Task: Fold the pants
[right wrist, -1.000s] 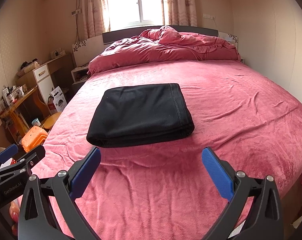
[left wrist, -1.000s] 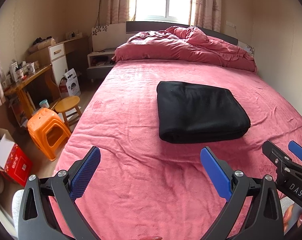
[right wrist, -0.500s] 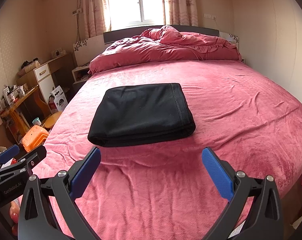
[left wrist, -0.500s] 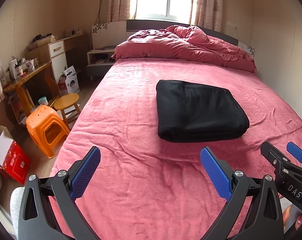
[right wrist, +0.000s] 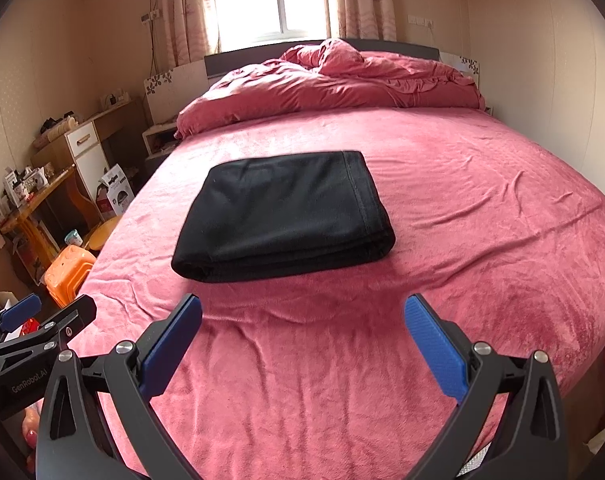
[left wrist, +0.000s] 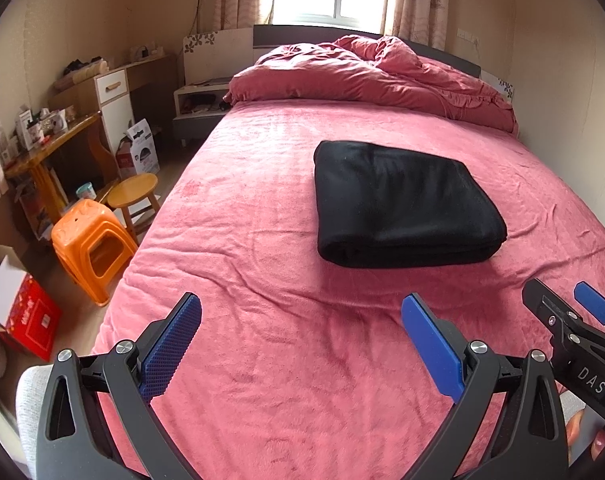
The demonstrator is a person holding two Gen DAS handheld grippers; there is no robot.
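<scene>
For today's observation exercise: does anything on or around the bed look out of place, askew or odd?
Little stands out. The black pants lie as a neat folded stack on the pink bedsheet, slightly skewed to the bed's edges. The pink duvet is bunched untidily by the headboard. Both the left gripper and right gripper are open and empty.

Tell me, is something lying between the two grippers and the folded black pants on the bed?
Nothing visible does. Only bare pink bedsheet lies between the open right gripper, the open left gripper and the folded black pants.
</scene>
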